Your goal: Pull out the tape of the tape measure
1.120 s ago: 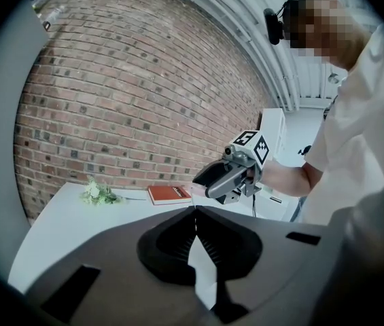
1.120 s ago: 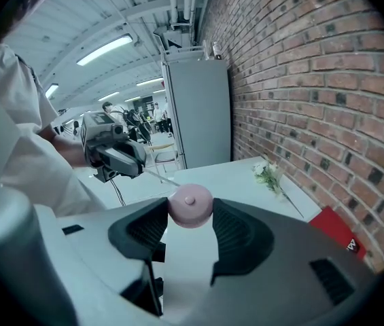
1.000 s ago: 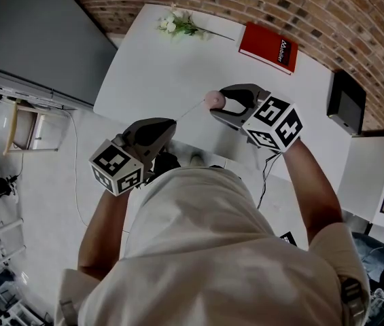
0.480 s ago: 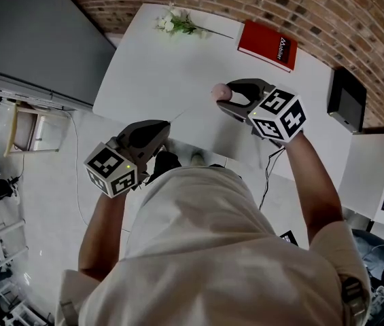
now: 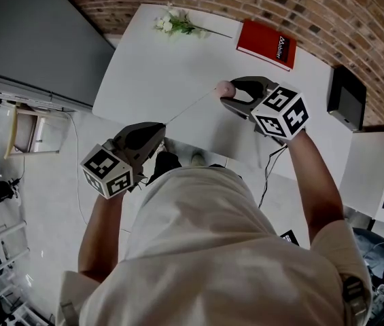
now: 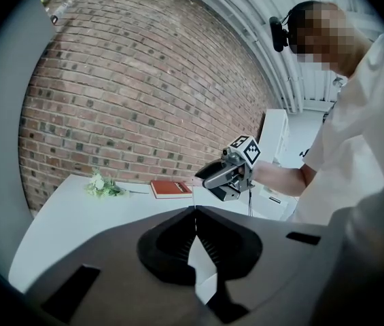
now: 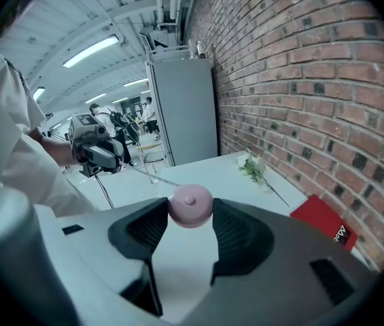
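Observation:
A small round pink tape measure [image 7: 190, 206] is pinched between my right gripper's [image 7: 190, 210] jaws, held above the white table [image 5: 151, 60]. In the head view the pink tape measure [image 5: 225, 87] shows at the right gripper's [image 5: 228, 92] tip. A thin white tape [image 5: 190, 106] runs taut from it down-left to my left gripper [image 5: 162, 128]. The left gripper [image 6: 194, 214] is shut on the tape's end [image 6: 193, 194], just off the table's near edge. Across the gap, the right gripper [image 6: 227, 176] faces it.
A red book [image 5: 268, 45] and a sprig of white flowers [image 5: 177, 24] lie at the table's far side by the brick wall. A grey cabinet [image 5: 28, 39] stands left, a black box [image 5: 346, 100] right. A cable [image 5: 266, 172] hangs by the person's body.
The two grippers have drawn apart: the left one moved down-left toward the person, the right one slightly up-right. The stretch of tape between them is longer.

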Demonstrator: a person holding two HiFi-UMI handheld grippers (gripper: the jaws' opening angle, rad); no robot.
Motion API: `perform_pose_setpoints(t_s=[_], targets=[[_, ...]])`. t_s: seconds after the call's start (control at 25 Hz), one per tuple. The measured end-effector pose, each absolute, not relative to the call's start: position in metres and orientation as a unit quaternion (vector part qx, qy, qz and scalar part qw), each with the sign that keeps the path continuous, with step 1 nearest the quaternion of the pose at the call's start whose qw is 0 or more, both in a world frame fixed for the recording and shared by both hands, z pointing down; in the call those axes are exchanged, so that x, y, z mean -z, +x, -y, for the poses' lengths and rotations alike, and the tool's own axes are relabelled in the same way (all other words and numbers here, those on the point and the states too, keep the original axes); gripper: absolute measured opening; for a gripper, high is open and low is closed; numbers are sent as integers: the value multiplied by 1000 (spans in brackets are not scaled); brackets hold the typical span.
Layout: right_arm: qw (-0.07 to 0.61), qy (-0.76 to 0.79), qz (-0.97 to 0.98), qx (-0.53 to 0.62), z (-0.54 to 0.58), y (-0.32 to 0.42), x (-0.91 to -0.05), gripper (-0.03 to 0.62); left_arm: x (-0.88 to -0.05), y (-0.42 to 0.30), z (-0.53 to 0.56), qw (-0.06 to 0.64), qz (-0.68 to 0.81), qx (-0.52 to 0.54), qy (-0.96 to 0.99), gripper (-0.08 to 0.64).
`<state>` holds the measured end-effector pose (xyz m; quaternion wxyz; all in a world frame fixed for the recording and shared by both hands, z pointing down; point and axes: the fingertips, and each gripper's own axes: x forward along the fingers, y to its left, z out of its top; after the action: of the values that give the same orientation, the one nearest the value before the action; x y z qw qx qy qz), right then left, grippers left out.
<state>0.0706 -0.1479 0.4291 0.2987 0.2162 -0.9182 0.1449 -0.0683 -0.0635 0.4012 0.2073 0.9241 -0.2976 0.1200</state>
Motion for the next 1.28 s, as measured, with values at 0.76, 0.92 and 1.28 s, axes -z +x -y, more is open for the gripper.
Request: perform_pose_setpoints(t_s=[0.76, 0.92, 1.28], targets=[[306, 251, 905, -158, 166, 97, -442, 213, -405, -74, 51, 219, 285, -128, 924, -2], [308, 256, 902, -160, 169, 102, -444, 213, -409, -78, 48, 222, 285, -130, 923, -2], [309, 256, 902, -160, 169, 102, -445, 213, -410, -79, 46, 223, 279, -135, 924, -2]])
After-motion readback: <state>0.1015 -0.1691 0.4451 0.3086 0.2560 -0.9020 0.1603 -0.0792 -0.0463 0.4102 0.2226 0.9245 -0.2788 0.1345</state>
